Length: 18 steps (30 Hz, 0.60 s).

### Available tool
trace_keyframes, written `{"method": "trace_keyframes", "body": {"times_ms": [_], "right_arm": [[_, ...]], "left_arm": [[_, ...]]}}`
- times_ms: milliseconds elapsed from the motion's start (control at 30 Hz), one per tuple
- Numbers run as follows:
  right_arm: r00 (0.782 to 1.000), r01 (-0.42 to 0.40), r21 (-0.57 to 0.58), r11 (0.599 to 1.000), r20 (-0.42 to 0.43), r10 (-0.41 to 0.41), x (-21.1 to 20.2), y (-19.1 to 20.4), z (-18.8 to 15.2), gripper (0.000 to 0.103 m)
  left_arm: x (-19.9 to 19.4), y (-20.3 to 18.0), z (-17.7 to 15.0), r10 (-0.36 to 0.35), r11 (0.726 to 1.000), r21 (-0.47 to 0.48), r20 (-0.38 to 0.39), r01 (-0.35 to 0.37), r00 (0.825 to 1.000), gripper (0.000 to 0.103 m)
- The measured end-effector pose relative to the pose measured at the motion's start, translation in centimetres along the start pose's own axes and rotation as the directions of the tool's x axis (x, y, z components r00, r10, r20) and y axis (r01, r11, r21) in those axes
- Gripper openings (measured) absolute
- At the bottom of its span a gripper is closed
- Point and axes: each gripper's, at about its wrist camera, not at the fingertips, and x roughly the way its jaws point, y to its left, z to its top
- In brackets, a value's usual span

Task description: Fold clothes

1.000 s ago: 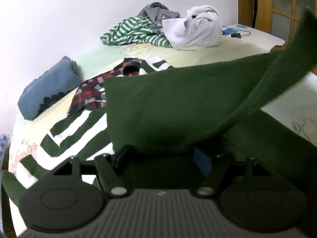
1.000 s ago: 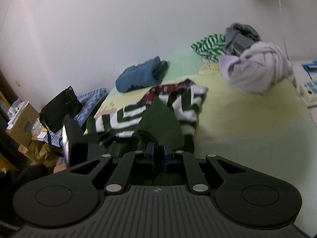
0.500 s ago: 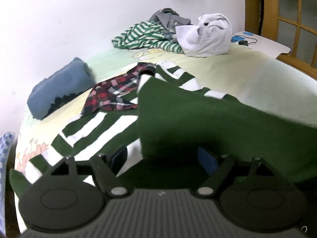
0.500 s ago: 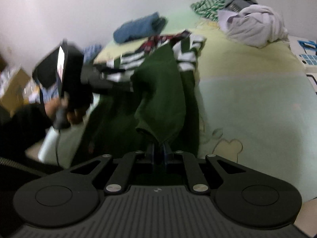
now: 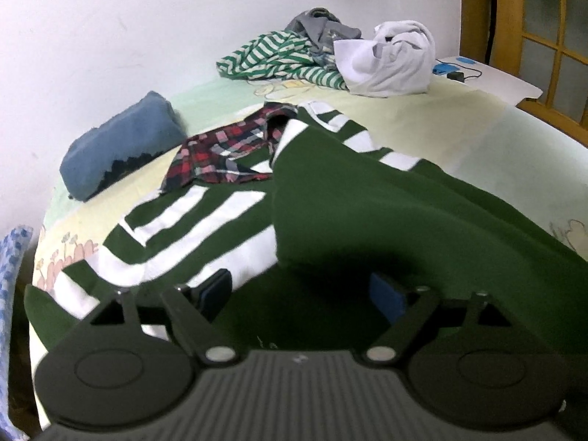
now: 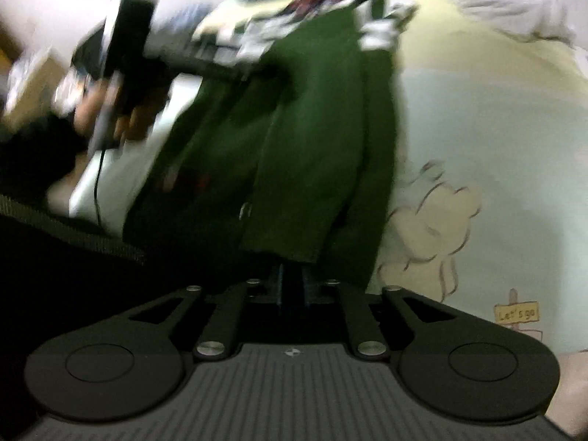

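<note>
The green sweater (image 5: 386,213) lies on the bed (image 5: 477,128), directly ahead of both tools, and its long axis runs away from them toward the wall. The right tool (image 6: 292,275) has its fingers pressed together on the near green edge, so this tool is nearer to the cloth it must carry. The left tool (image 5: 301,294) is spread, with its fingers over the sweater and pinching nothing. To the right of the right tool the bed sheet is bare, which gives room to lay the fold. Ahead and left lie a plaid shirt (image 5: 224,158) and a blue folded towel (image 5: 121,143).
</note>
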Motion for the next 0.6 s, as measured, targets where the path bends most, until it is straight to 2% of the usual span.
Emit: {"method": "trace_keyframes", "body": {"times_ms": [67,133,200,300,400,433,467,500,533,600], "right_arm": [[0.998,-0.002,0.073,0.997,0.059,-0.003,-0.2,-1.2,0.8,0.028],[0.995,0.007,0.129,0.992,0.101,-0.02,0.1,-2.3,1.6,0.029],[0.995,-0.004,0.158,0.987,0.101,-0.012,1.1,-3.2,2.2,0.031],[0.997,0.002,0.139,0.99,0.07,-0.012,3.0,-3.6,2.7,0.031],[0.998,-0.042,0.114,0.993,0.061,0.035,3.7,-4.1,3.1,0.033],[0.997,-0.057,0.102,0.993,0.06,0.051,3.8,-4.2,3.3,0.029],[0.997,-0.065,0.086,0.994,0.056,0.06,3.7,-4.3,3.4,0.016],[0.996,-0.074,0.07,0.995,0.051,0.07,3.5,-4.3,3.5,0.008],[0.994,-0.1,0.063,0.993,0.049,0.097,3.3,-4.5,3.7,0.004],[0.984,-0.171,0.058,0.984,0.05,0.168,2.1,-4.9,3.9,0.004]], "left_arm": [[-0.9,-0.5,-0.2,-0.011,1.0,-0.002,0.003,0.011,1.0,0.085],[-1.9,-1.3,-0.6,-0.016,1.0,0.013,0.004,0.016,1.0,0.085],[-3.0,-2.5,-1.0,-0.011,0.999,0.046,0.002,0.011,1.0,0.085],[-4.4,-4.2,-1.7,-0.019,0.997,0.073,-0.015,0.02,1.0,0.087],[-5.2,-5.6,-2.6,0.002,0.998,0.059,-0.037,0.0,0.999,0.089],[-5.3,-6.0,-2.8,0.014,0.999,0.046,-0.052,-0.012,0.999,0.089],[-5.2,-6.3,-3.0,0.026,0.999,0.034,-0.064,-0.024,0.998,0.089],[-5.3,-6.7,-3.3,0.039,0.999,0.022,-0.076,-0.038,0.996,0.089],[-5.3,-7.1,-3.4,0.053,0.999,0.012,-0.085,-0.052,0.995,0.089],[-5.5,-7.5,-3.4,0.082,0.996,-0.007,-0.096,-0.084,0.992,0.089]]}}
